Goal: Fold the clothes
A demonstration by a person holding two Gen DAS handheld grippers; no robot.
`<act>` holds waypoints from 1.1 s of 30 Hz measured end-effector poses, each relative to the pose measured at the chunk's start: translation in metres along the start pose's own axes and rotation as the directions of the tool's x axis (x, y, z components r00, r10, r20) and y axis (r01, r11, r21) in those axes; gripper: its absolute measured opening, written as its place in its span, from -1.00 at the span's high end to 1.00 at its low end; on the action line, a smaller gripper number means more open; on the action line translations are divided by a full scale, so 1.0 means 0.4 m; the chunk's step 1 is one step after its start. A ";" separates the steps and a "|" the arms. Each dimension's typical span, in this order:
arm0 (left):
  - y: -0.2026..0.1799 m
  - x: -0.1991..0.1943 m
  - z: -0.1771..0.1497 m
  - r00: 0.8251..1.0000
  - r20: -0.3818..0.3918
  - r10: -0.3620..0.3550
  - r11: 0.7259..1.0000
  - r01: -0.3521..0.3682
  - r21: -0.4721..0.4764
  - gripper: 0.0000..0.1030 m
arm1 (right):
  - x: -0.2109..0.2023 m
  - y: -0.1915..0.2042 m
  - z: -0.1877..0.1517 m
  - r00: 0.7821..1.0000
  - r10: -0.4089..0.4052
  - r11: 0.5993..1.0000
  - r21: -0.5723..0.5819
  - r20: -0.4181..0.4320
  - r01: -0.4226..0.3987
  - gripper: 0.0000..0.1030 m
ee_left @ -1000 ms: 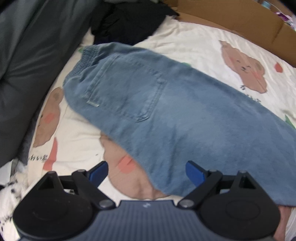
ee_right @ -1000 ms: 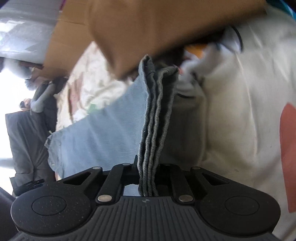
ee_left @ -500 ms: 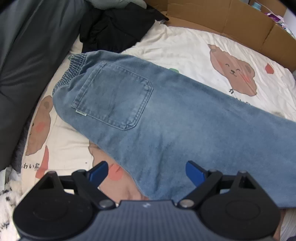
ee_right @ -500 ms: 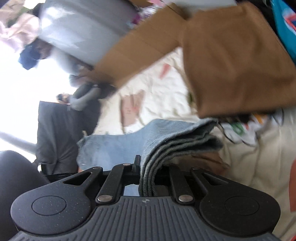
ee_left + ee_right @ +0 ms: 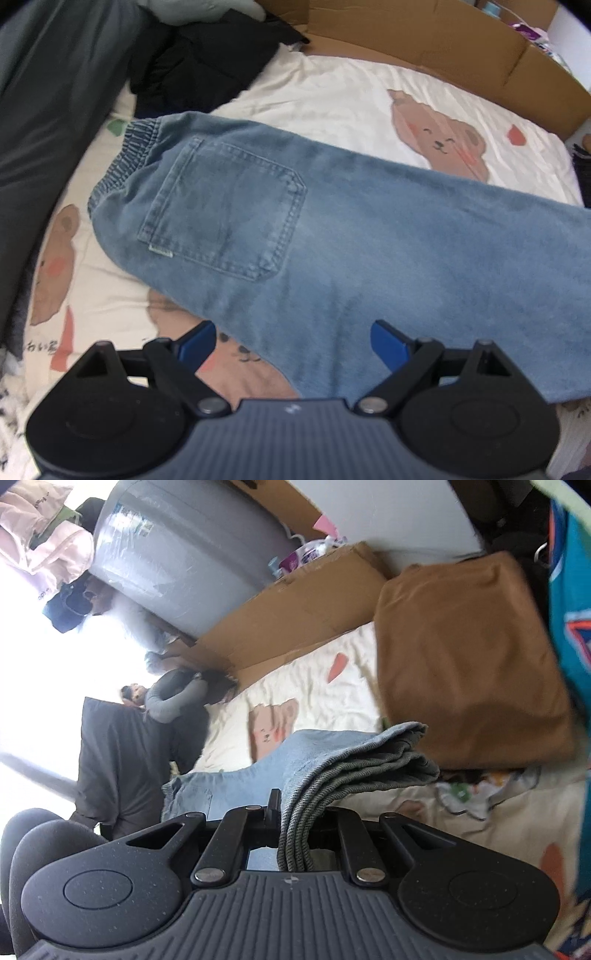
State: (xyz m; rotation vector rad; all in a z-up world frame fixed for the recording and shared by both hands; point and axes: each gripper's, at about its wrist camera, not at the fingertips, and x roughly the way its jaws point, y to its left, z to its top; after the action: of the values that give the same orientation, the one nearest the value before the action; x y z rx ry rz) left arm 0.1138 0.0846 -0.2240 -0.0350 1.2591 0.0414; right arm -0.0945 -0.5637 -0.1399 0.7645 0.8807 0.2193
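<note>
Jeans point(image 5: 369, 236) lie lengthwise across the bear-print bed sheet point(image 5: 332, 96). Right gripper point(image 5: 295, 834) jaws pinch the gathered hem end. Left gripper point(image 5: 293, 343) jaws stand spread above the denim, holding nothing.

I see a bed point(image 5: 332, 92) covered by a cream sheet printed with brown bears. Flattened cardboard point(image 5: 424, 37) stands along its far edge, against a pale wall point(image 5: 388, 513). A dark grey cushion point(image 5: 44, 110) borders the bed on the left of the left wrist view. From the right wrist view I note strong white daylight point(image 5: 44, 657) and a large grey wrapped roll point(image 5: 177, 565) leaning behind the cardboard.
</note>
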 end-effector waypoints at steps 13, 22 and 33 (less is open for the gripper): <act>-0.083 0.070 0.027 0.977 -0.016 -0.211 0.972 0.211 0.099 -0.71 | -0.189 0.050 0.127 0.971 -0.219 0.976 0.005 0.093 0.219 0.84; -0.204 0.134 0.021 0.906 -0.091 -0.414 0.875 0.424 0.235 -0.59 | -0.177 0.118 0.164 0.936 -0.348 0.937 -0.015 0.053 0.349 0.84; -0.358 0.245 -0.021 0.742 -0.312 -0.593 0.677 0.670 0.306 0.52 | -0.103 0.177 0.158 0.892 -0.452 0.892 -0.023 0.002 0.452 0.83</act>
State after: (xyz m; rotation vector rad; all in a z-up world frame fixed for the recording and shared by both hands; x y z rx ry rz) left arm 0.1430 -0.0576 -0.3193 -0.1260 1.3648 -0.8579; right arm -0.0634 -0.5648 -0.0411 0.5176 1.0333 -0.1836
